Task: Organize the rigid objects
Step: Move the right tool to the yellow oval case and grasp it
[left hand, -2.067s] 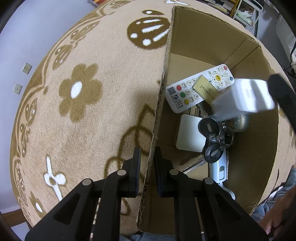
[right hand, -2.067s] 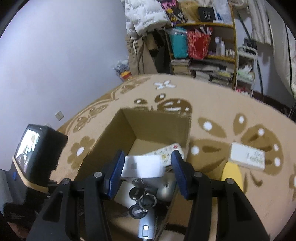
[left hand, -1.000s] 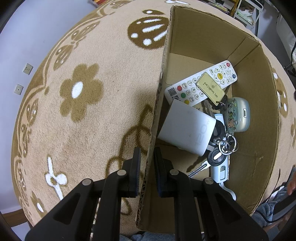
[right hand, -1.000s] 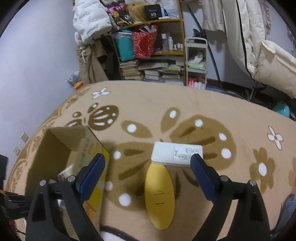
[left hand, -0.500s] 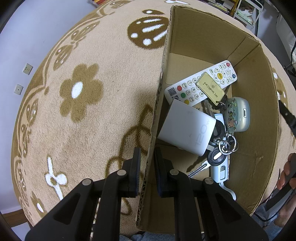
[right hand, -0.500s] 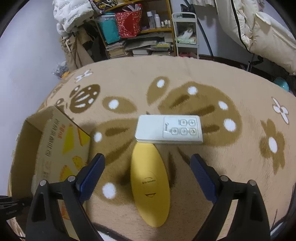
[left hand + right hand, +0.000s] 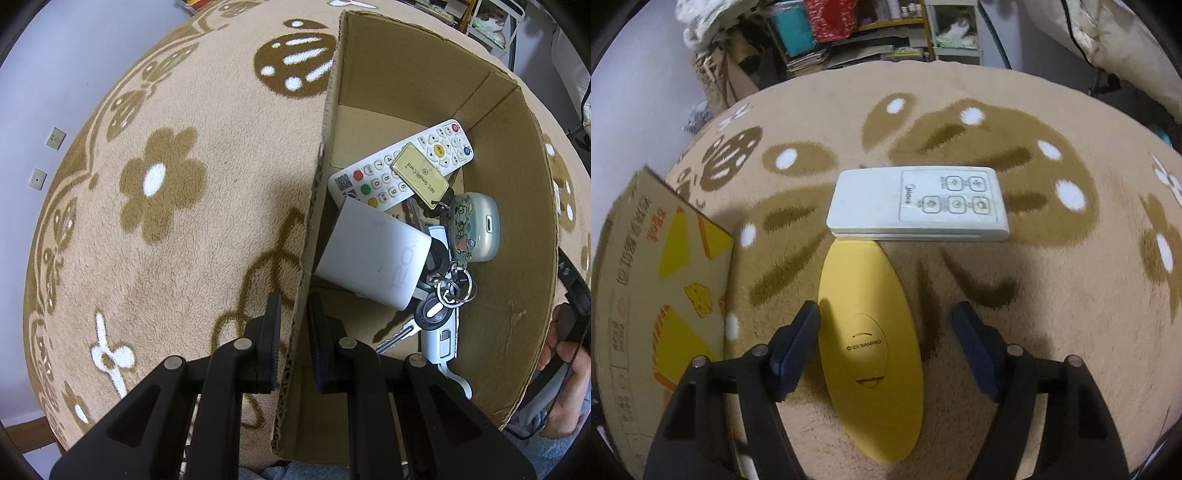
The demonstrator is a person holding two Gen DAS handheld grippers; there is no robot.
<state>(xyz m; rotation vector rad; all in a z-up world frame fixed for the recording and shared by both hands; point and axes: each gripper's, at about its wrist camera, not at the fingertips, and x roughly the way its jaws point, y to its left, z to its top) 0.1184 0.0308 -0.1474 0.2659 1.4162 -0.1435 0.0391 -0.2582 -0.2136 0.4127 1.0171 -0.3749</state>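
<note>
Right gripper (image 7: 886,326) spread wide above the carpet (image 7: 1052,295), jaws either side of the yellow oval case (image 7: 866,325); left pad close beside its edge, right pad well clear, neither seen touching. Case lying flat, lengthwise between the jaws, near end cut off behind the gripper body. Just beyond its far tip, touching or nearly so, a white Midea remote (image 7: 918,203) lying crosswise. Off to the left, printed outer wall of the cardboard box (image 7: 646,295).

Left gripper (image 7: 293,338) nearly closed, pinching the near wall of the box (image 7: 314,221), one finger outside, one inside. Inside the box: white 120W charger (image 7: 373,254) leaning on the pile, white TV remote (image 7: 399,166) beneath an NFC tag (image 7: 419,173), pale green earbud case (image 7: 476,229), bunch of keys (image 7: 439,306) partly buried and hard to separate.
</note>
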